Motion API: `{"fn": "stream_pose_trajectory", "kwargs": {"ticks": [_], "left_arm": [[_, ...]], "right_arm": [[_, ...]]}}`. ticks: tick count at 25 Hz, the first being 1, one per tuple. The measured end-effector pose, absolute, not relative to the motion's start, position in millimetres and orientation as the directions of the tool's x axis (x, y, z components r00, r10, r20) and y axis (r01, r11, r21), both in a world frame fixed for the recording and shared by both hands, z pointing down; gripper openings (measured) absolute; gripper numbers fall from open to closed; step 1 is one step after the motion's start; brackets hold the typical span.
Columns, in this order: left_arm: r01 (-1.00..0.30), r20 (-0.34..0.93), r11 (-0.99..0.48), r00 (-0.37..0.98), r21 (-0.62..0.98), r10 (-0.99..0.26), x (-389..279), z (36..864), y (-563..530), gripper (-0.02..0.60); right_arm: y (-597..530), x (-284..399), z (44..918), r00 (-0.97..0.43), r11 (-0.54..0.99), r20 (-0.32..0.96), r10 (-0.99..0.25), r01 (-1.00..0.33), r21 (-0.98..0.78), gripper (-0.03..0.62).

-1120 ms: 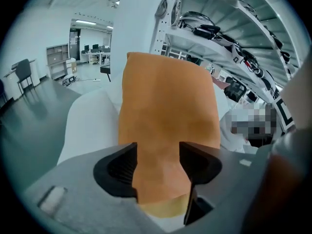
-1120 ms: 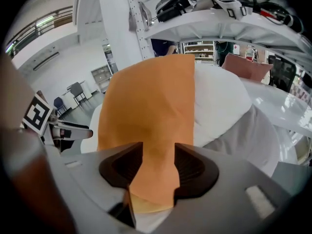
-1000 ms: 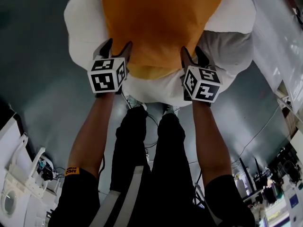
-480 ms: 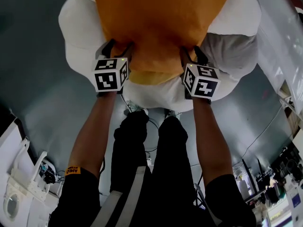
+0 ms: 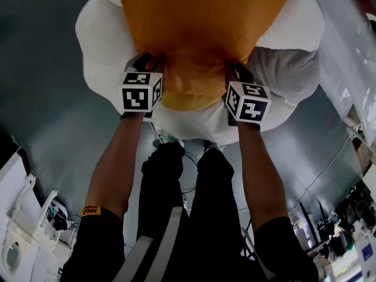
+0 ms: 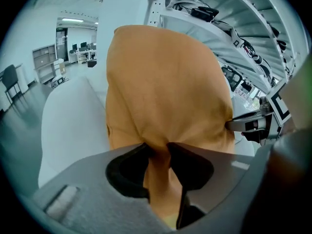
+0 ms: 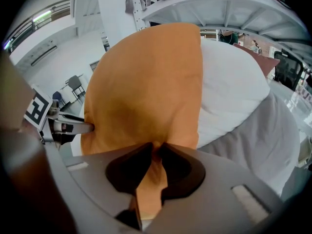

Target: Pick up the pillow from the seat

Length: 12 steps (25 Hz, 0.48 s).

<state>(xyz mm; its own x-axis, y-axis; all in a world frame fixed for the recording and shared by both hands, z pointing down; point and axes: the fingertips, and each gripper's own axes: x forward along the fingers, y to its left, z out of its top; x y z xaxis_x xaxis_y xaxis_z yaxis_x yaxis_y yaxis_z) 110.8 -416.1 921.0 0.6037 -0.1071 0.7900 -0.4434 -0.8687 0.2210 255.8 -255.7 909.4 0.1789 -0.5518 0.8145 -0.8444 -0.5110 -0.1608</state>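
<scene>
**A:** How do the claws stand?

**B:** The left claw has just been closing and now pinches a bunched fold of the orange pillow between its pads, at the pillow's near edge. The right claw has done the same on the other side of that edge. Both are narrowed onto cloth, with nothing else between the jaws.

**A:** And the pillow itself?

**B:** It lies on the white seat, which shows on both sides of it. As I judge it, the pillow is gripped but not yet raised.

**A:** What could spoil the lift?

**B:** Each claw has only a thin pleat of the cover. If the filling sags as the pillow comes up, the fabric may slide out of the pads. If one hand rises faster than the other, the pillow twists and loads a single grip.

**A:** Is anything in the way?

**B:** A grey cushion lies against the pillow's right side and might drag along with it. A white rack stands close on the right, so a swing that way could brush it. The person's legs stand just below the seat's near edge, with cables on the floor beside them.
</scene>
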Motion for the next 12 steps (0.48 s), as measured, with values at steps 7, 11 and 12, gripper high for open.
{"fn": "stream_pose_trajectory", "kwargs": {"ticks": [7, 11, 12], "left_arm": [[-0.445, 0.770, -0.868, 0.625, 0.219, -0.126, 102.0, 898.8, -412.8, 0.006], [-0.450, 0.765, -0.865, 0.630, 0.220, -0.133, 97.8, 880.1, -405.2, 0.003], [-0.451, 0.763, -0.865, 0.632, 0.220, -0.136, 95.8, 872.8, -403.8, 0.004]], "right_arm": [[-263.0, 240.9, 891.9, 0.164, -0.505, 0.814, -0.557, -0.845, -0.175, 0.020], [-256.9, 237.5, 874.7, 0.163, -0.503, 0.813, -0.559, -0.846, -0.177, 0.011], [-256.3, 236.2, 868.1, 0.165, -0.504, 0.812, -0.560, -0.846, -0.176, 0.011]]}}
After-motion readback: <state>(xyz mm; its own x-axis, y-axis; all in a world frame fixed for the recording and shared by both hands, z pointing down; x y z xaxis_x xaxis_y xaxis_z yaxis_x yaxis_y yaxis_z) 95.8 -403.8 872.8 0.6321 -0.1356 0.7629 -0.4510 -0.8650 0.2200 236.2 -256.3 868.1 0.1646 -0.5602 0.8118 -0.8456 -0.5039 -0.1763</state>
